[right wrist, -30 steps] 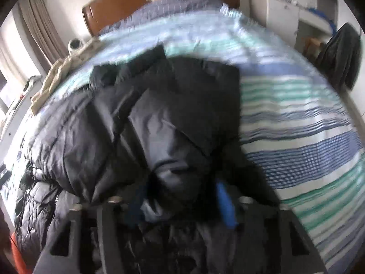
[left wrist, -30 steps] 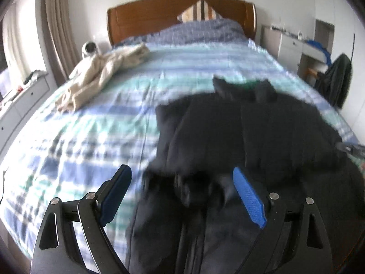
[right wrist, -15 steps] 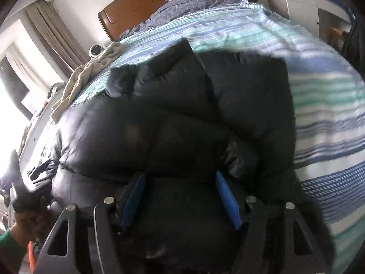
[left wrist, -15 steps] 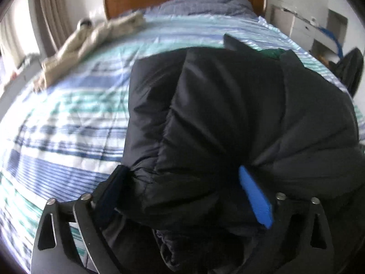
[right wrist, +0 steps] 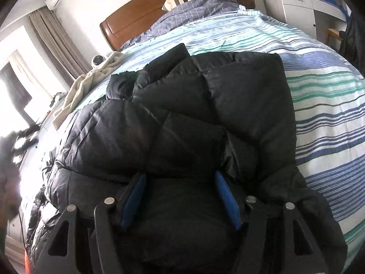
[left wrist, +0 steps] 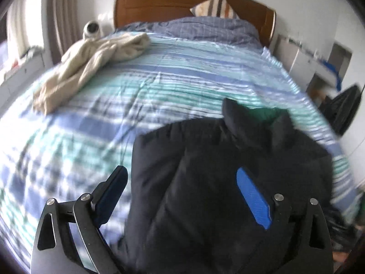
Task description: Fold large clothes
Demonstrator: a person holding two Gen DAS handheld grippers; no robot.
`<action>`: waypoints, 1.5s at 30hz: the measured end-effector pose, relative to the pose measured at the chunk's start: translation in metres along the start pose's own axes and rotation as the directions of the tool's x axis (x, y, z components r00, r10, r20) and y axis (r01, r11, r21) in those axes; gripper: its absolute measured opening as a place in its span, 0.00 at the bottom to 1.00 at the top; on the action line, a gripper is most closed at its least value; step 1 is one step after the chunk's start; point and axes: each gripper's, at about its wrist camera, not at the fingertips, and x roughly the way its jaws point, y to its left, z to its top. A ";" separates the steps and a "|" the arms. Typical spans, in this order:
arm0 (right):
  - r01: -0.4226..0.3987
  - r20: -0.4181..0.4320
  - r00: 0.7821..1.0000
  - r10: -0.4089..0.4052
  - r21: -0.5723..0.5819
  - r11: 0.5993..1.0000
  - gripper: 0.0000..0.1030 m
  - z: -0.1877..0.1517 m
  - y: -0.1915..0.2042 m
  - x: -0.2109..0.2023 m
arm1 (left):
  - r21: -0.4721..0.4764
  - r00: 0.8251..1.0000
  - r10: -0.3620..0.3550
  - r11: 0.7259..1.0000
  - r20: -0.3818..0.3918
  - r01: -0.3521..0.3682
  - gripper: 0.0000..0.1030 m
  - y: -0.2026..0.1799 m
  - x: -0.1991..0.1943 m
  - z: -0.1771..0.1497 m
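Black quilted puffer jacket (right wrist: 205, 118) lies folded on striped blue-green bedspread (left wrist: 159, 86). Left gripper (left wrist: 182, 196) wide, closing, pinching nothing. Right gripper (right wrist: 180, 196) half-spread over jacket, grip unclear. Left view alone shows green collar lining (left wrist: 262, 113).

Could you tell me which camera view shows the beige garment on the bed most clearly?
The left wrist view: the beige garment lies crumpled and unobstructed on the striped bedspread. The right wrist view shows it only small at the edge, beyond the black puffer jacket.

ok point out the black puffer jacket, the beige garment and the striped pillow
black puffer jacket (right wrist: 228, 105), right wrist view, quilted upper panel
beige garment (left wrist: 91, 61), left wrist view, bunched middle
striped pillow (left wrist: 214, 8), left wrist view, exposed corner
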 end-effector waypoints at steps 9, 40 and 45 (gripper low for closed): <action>-0.022 0.012 1.000 0.022 0.010 1.000 0.62 -0.004 -0.003 -0.001 | -0.216 0.971 -0.092 0.975 -0.220 0.043 1.00 0.036 0.104 -0.033; -0.058 0.042 0.998 0.056 0.036 0.998 0.62 -0.007 -0.010 -0.003 | 0.171 0.993 -0.098 0.979 -0.066 0.108 0.99 -0.041 -0.008 -0.112; -0.022 0.040 0.999 0.022 0.013 1.000 0.62 -0.006 -0.004 -0.005 | 0.113 0.990 -0.118 0.986 -0.073 0.126 0.99 -0.025 -0.029 -0.110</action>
